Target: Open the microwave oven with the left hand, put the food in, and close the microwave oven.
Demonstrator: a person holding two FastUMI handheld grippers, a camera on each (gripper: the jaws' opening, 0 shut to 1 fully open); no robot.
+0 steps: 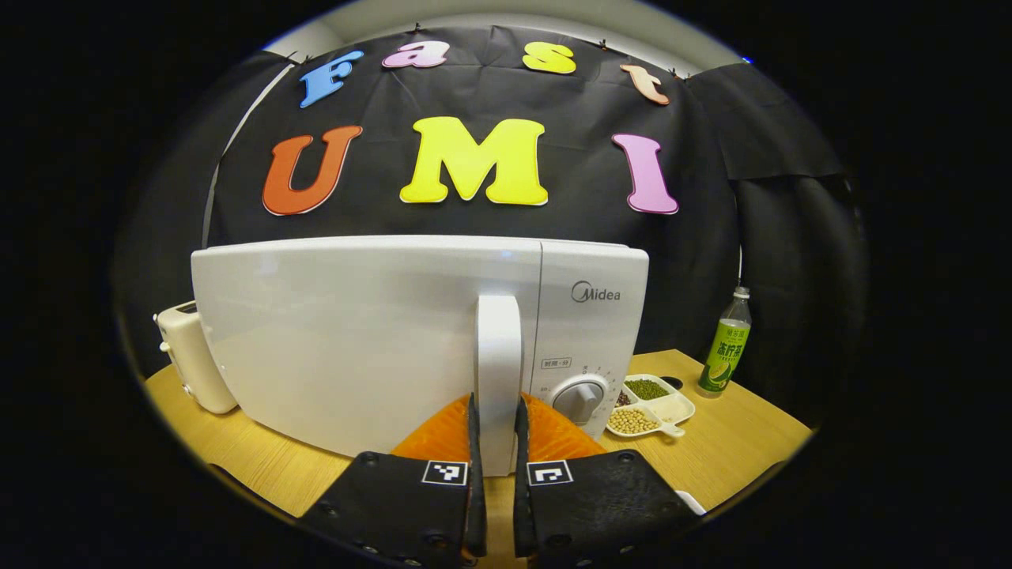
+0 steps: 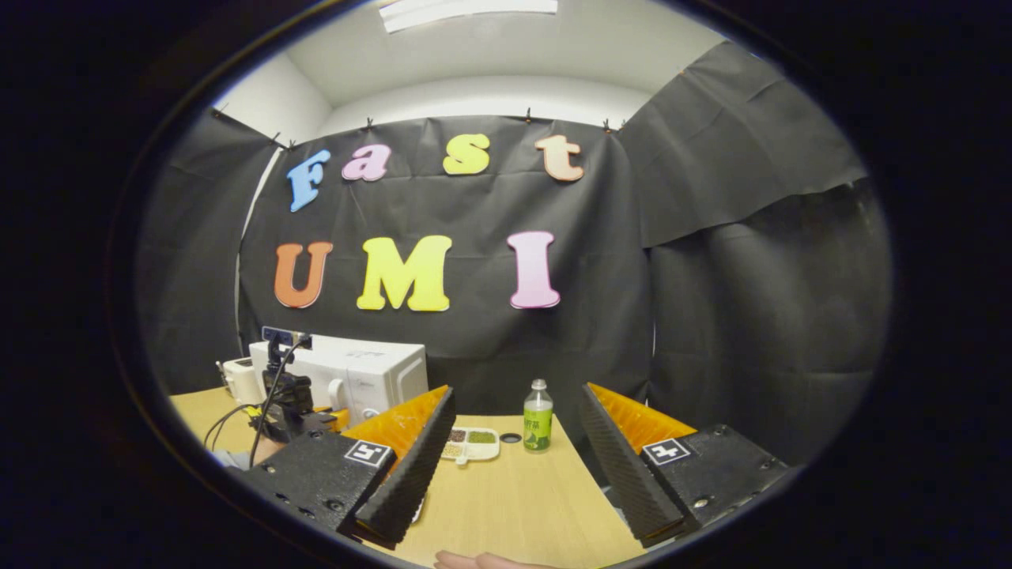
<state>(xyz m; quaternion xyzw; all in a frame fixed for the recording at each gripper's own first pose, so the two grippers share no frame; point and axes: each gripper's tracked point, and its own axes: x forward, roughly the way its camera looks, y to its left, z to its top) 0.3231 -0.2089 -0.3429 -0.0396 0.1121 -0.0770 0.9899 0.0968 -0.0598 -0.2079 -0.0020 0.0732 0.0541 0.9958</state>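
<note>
Left gripper view looks straight at the front of the white microwave oven (image 1: 371, 332), which stands on the wooden table (image 1: 735, 450) with its door shut. The left gripper (image 1: 498, 411) sits at the door's upright white handle (image 1: 499, 356): its two fingers stand narrow, one on each side of the handle's lower part, and both appear to press against it. Just right of the handle, on the microwave's control panel, is a round dial (image 1: 579, 397). To the right of the microwave, close to its lower corner, lies a white divided dish (image 1: 653, 405) with green beans, pale yellow beans and a few dark ones in separate compartments. Farther right of the microwave, near the table's back edge, a green-labelled bottle (image 1: 727, 348) stands upright. Left of the microwave, touching or nearly touching its side, is a cream-coloured toaster (image 1: 190, 356).

In the right gripper view the right gripper (image 2: 514, 442) hangs over the table (image 2: 514, 498) with its fingers spread wide and nothing between them. The microwave (image 2: 356, 375) shows far off at the left, with the other gripper (image 2: 286, 399) and its cables in front of the door. To the right of the microwave, the divided dish (image 2: 472, 444) lies on the table, and the bottle (image 2: 538, 415) stands just beyond it, seen between the spread fingers. The toaster (image 2: 241, 378) peeks out on the microwave's left. At the bottom edge of this view, part of a hand (image 2: 474, 561) rests on the near edge of the table.
</note>
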